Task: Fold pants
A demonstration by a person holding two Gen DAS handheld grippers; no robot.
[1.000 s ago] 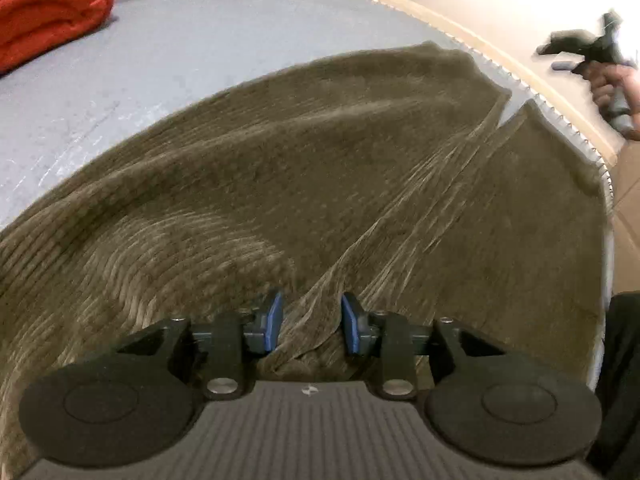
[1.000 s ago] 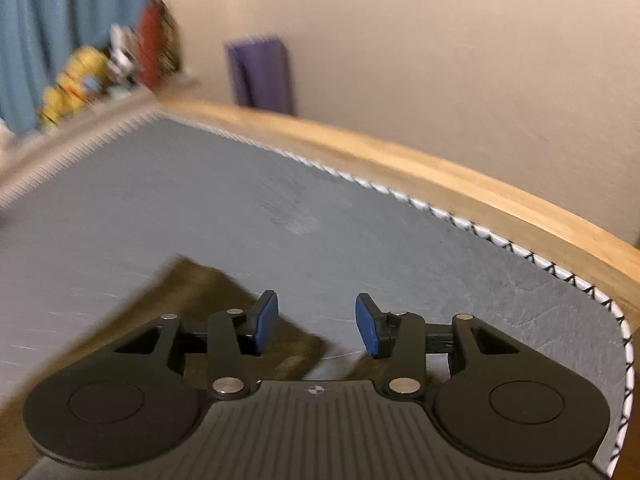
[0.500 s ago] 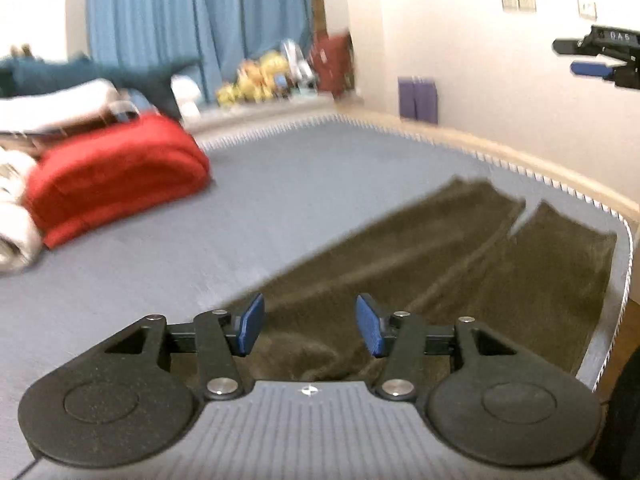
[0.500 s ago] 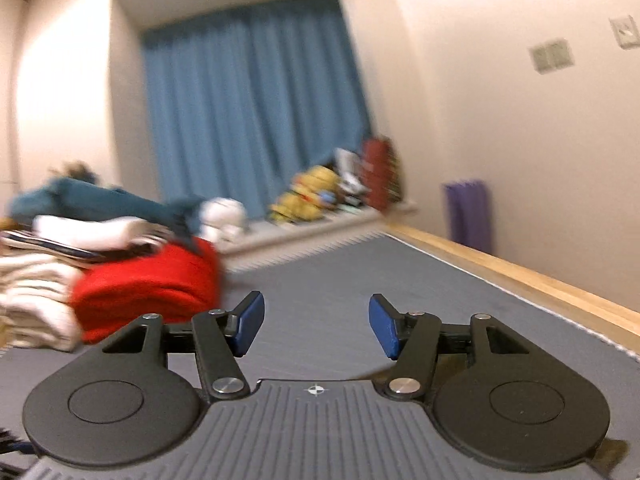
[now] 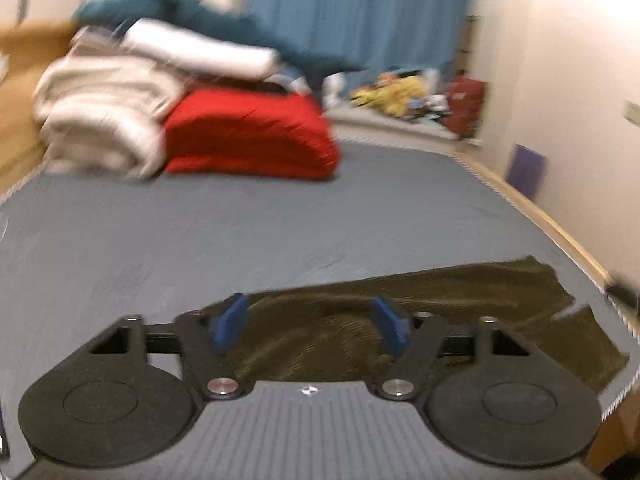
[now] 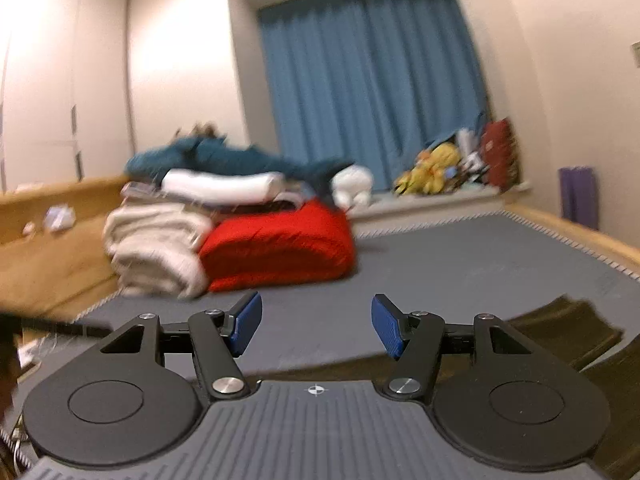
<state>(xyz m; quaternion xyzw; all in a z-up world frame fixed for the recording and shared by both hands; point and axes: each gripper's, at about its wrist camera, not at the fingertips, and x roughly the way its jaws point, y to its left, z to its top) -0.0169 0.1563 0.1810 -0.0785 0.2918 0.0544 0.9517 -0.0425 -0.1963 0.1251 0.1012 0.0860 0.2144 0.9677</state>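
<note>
Both hand-held grippers lifted off pants (image 5: 420, 320), empty

Bare mattress (image 5: 280, 232) lies open; red blanket (image 5: 248, 136) blocks its far end.

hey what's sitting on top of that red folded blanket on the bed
A white roll and a dark teal garment lie across the red blanket. Anything beneath them is hidden.

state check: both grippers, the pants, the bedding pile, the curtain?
left gripper: open, nothing between the pads, jaws have just been opening.
right gripper: open, empty, jaws have just been opening.
pants: brown, lying flat on the grey mattress, not held.
red blanket: folded, beside stacked pale bedding.
blue curtain: drawn shut.
</note>
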